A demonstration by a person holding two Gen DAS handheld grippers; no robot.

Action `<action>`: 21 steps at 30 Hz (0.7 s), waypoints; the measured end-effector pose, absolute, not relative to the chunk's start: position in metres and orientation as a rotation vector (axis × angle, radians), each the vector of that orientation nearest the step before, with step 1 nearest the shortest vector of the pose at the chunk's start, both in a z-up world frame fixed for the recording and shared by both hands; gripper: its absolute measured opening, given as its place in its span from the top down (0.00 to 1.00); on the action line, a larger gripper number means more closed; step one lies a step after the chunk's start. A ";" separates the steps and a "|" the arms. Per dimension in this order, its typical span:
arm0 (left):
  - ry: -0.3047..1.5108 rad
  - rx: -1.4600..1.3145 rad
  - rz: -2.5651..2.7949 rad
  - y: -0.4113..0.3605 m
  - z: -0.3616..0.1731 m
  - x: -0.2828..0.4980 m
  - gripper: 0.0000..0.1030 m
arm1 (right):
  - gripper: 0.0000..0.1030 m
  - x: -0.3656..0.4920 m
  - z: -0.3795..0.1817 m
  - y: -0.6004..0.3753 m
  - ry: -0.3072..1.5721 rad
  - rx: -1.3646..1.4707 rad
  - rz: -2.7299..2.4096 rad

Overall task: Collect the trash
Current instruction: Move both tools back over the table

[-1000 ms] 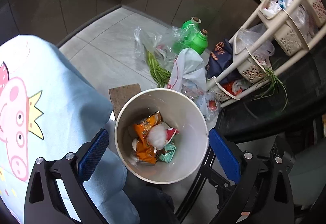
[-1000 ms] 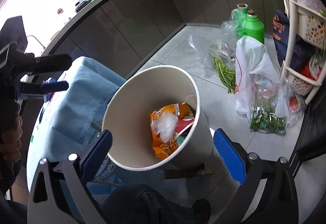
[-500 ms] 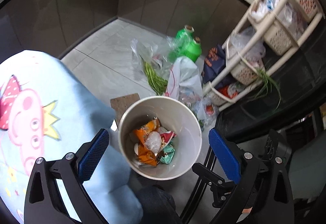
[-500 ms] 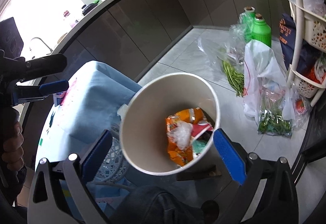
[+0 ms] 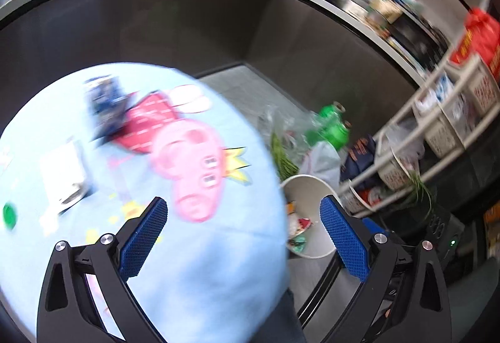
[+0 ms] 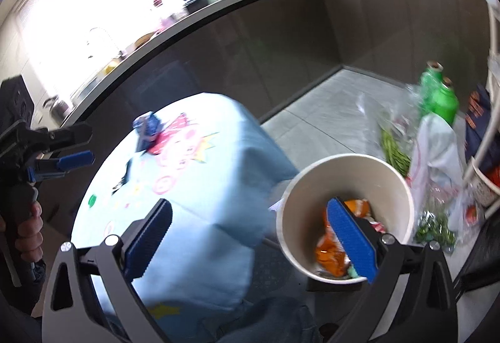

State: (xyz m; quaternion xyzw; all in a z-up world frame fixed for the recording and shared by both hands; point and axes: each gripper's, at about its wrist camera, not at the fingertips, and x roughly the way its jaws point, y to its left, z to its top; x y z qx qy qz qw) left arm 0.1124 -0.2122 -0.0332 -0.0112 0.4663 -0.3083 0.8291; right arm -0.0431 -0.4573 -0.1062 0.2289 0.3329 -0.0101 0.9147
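A white round bin [image 6: 390,183] stands on the floor right of the table, holding an orange wrapper [image 6: 328,252] and other trash; it also shows in the left wrist view [image 5: 307,186]. A crumpled blue wrapper [image 6: 147,127] lies on the light-blue cartoon tablecloth [image 6: 200,186], blurred in the left wrist view [image 5: 106,105]. A white item [image 5: 64,171] and a small green cap [image 5: 8,213] also lie on the cloth. My left gripper [image 5: 242,236] is open and empty over the table. My right gripper [image 6: 250,236] is open and empty, between table edge and bin.
Green bottles [image 6: 437,93], plastic bags with greens [image 6: 393,149] and a white bag [image 6: 437,149] sit on the tiled floor beyond the bin. A white basket rack [image 5: 437,124] stands at the right. Dark cabinets [image 6: 281,46] and a cluttered counter run behind.
Both grippers have swung left and up, away from the bin toward the tabletop. The table's items have come into view. Both stay open and empty.
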 end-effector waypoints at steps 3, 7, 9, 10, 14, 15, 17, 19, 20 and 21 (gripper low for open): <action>0.987 -0.080 -0.595 -0.167 -0.032 0.115 0.08 | 0.03 -0.030 -0.094 -0.432 0.692 0.428 0.014; 0.971 -0.149 -0.516 -0.108 -0.029 0.119 0.08 | 0.03 -0.010 -0.077 -0.396 0.696 0.382 0.077; 0.955 -0.169 -0.469 -0.078 -0.027 0.121 0.08 | 0.03 0.001 -0.068 -0.376 0.700 0.364 0.114; 0.949 -0.178 -0.450 -0.065 -0.027 0.122 0.08 | 0.03 0.007 -0.065 -0.368 0.701 0.358 0.132; 0.939 -0.230 -0.382 -0.010 -0.029 0.123 0.08 | 0.03 0.042 -0.054 -0.335 0.718 0.355 0.210; 0.940 -0.241 -0.370 0.002 -0.032 0.124 0.08 | 0.03 0.057 -0.052 -0.326 0.730 0.360 0.227; 0.943 -0.259 -0.350 0.020 -0.036 0.128 0.08 | 0.03 0.081 -0.051 -0.312 0.752 0.356 0.249; 0.951 -0.279 -0.335 0.037 -0.043 0.133 0.09 | 0.03 0.116 -0.051 -0.296 0.789 0.326 0.259; 0.954 -0.295 -0.330 0.046 -0.047 0.136 0.09 | 0.04 0.128 -0.052 -0.291 0.800 0.315 0.259; 0.954 -0.304 -0.327 0.051 -0.049 0.137 0.09 | 0.04 0.146 -0.054 -0.286 0.820 0.299 0.257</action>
